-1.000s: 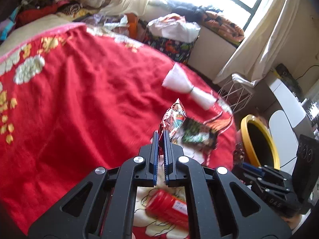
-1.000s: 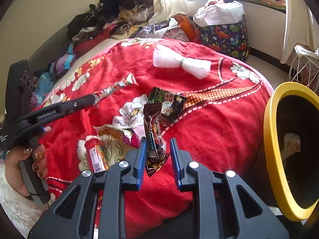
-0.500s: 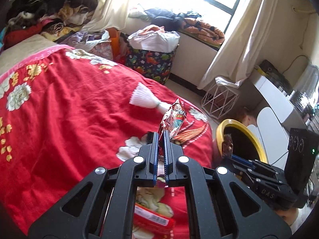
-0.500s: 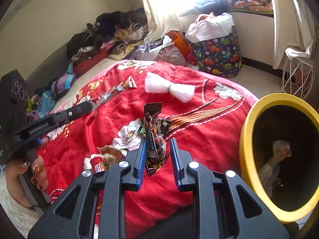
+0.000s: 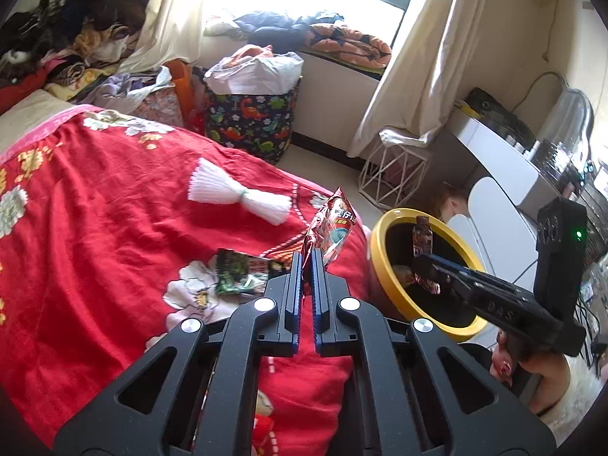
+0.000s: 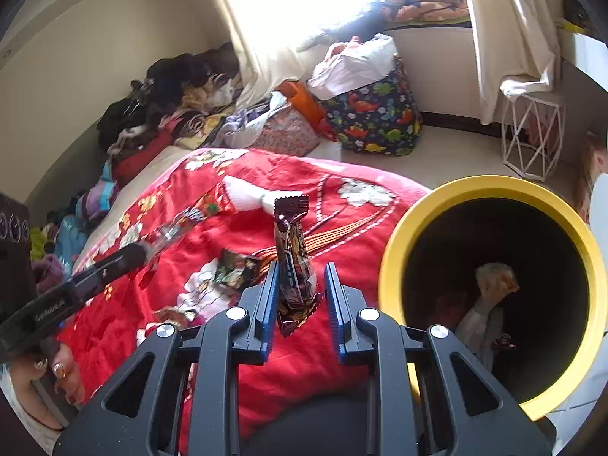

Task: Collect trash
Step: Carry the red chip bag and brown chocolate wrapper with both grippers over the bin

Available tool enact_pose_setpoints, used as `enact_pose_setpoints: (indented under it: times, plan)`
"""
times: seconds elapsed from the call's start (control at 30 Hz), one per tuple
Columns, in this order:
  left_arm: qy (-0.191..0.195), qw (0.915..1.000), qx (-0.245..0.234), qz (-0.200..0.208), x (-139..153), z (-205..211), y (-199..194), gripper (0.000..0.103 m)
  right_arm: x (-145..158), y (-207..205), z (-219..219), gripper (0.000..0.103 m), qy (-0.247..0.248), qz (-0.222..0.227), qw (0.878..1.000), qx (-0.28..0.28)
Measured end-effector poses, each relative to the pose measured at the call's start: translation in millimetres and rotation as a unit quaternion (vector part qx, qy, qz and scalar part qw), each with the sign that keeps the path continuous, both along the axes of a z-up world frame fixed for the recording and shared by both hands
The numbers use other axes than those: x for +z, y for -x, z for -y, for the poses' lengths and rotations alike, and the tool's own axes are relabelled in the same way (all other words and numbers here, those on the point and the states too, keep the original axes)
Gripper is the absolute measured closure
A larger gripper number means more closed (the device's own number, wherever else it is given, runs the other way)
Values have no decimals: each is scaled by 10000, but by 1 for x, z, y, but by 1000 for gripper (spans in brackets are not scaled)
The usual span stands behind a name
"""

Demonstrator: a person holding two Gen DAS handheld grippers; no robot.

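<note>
My left gripper (image 5: 306,262) is shut on a red snack wrapper (image 5: 330,225), held above the edge of the red bedspread (image 5: 95,228). My right gripper (image 6: 300,277) has its jaws parted around a brown wrapper (image 6: 292,262), which leans on the left finger beside the yellow-rimmed bin (image 6: 490,190). In the left wrist view the right gripper (image 5: 425,266) holds that brown wrapper (image 5: 422,237) over the bin (image 5: 383,224). A green wrapper (image 5: 237,271) and a white tied plastic bundle (image 5: 237,195) lie on the bedspread. Crumpled trash (image 6: 490,296) lies inside the bin.
A dinosaur-print bag (image 5: 250,121) stuffed with white plastic stands on the floor by the window. A white wire stool (image 5: 395,174) stands near the curtain. Clothes (image 5: 68,45) are piled at the bed's head. A white desk (image 5: 505,167) is at the right.
Both grippers have lifted and swung right toward the bin. The right gripper's jaws have widened, loosening the brown wrapper. The left stays shut on the red wrapper.
</note>
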State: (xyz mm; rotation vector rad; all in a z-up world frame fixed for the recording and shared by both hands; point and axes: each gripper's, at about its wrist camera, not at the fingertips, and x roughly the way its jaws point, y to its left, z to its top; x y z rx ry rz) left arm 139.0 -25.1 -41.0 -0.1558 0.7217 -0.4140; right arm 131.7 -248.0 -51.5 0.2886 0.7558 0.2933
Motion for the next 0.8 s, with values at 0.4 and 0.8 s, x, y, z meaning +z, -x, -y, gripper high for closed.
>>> enact_pose_setpoints:
  times: [0.4,0.8]
  plan:
    - [-57,9994,-315,114,7,28,6,101,-1,3,40,80,-136,47,9989,-444]
    - [-105,9980,-590,175,9,53,8,101,-3,5,68,80,-254,46,9966,-786]
